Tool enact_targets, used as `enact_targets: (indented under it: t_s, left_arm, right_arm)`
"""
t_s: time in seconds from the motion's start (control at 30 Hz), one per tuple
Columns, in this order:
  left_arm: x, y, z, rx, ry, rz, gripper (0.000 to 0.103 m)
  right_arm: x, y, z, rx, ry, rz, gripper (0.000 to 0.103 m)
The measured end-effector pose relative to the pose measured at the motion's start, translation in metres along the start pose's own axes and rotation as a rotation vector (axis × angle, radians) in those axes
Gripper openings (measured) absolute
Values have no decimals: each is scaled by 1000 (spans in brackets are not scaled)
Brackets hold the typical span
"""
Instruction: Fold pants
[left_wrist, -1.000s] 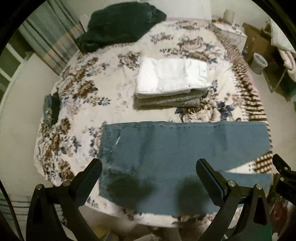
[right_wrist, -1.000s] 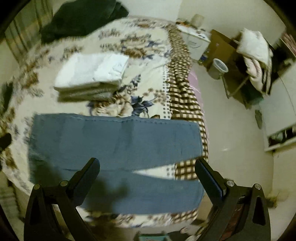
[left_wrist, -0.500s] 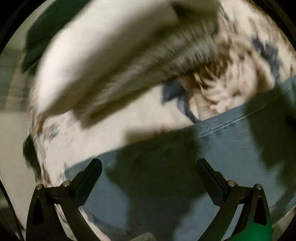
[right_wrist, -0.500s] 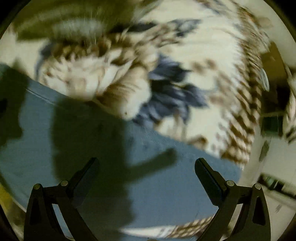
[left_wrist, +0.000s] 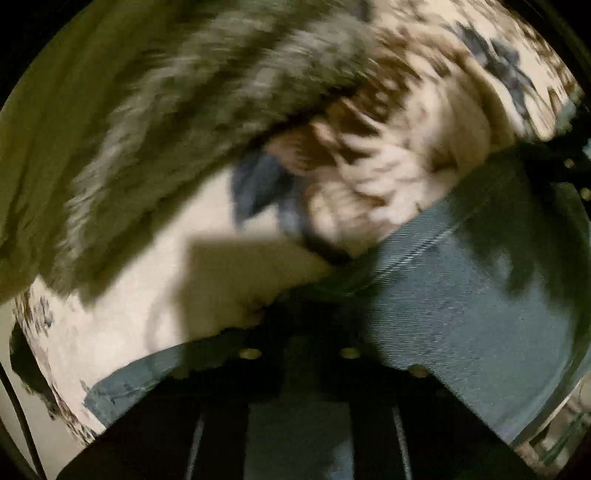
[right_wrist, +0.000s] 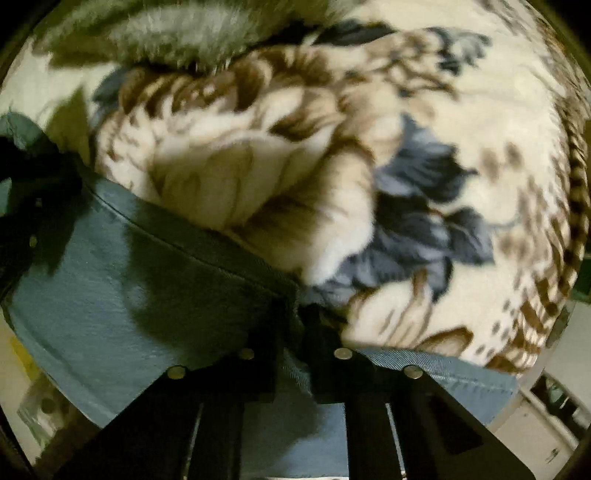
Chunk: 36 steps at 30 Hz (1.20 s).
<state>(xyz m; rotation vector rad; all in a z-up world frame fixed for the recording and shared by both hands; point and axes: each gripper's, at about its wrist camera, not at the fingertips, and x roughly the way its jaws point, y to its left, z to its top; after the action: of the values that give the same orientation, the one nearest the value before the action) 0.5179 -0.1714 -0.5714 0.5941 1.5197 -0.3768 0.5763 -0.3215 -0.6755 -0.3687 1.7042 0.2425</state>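
Observation:
The blue denim pants (left_wrist: 461, 306) lie flat on the flowered blanket (left_wrist: 388, 177). My left gripper (left_wrist: 299, 317) is low on the bed, jaws closed together on the far seam edge of the pants. My right gripper (right_wrist: 295, 314) is also shut on that same far edge of the pants (right_wrist: 122, 288), further along to the right. The other gripper shows as a dark shape at the right rim of the left wrist view and at the left rim of the right wrist view. Both views are blurred.
A folded stack with a fuzzy grey layer (left_wrist: 207, 110) lies on the blanket just beyond the pants, also in the right wrist view (right_wrist: 177, 33). The blanket's checked border (right_wrist: 569, 192) marks the bed's right edge, with floor and furniture past it.
Both grippers dropped from high over the bed down to the far edge of the pants and closed on it; they were open half a second ago.

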Motion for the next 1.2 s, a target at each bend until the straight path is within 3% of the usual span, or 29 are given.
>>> enact_targets:
  t_s: [0.07,0.23,0.4,0.47,0.6,0.7,0.8,0.93,1.1,1.2]
  left_arm:
    - [-16,9,-5,-57,-30,-22,4]
    - [-76,18,-29,-156,-127,9,3]
    - [-129,4,-71,-271,-220,12,3]
    - [-139,-12,-97,-339,-245,4,3]
    - [-120,-18,-146,-476,-254,-54,2]
    - [-102,-37,-197,-559,-209,-113,0]
    - [-72,-65,-242,-609,-113,-195,0]
    - [-38,-85,-270,-655,-45,-250,0]
    - [-35,-51,-279,-754,-80,-256,1]
    - [-31,-19,-284,-846,-90,-302,9]
  right_arm:
    - [-13,-5,-12,50,-47,5,7]
    - [-47,-7,-50,136,-174,27,7]
    - [-103,-7,-117,202,-287,68,6]
    - [-125,6,-132,210,-338,65,6]
    - [-145,40,-188,212,-385,45,6]
    - [-134,65,-230,220,-363,34,6]
    - [-107,92,-275,214,-312,49,6]
    - [-58,132,-308,170,-222,22,6]
    - [-9,158,-322,157,-184,-41,6]
    - [26,175,-333,154,-105,-28,7]
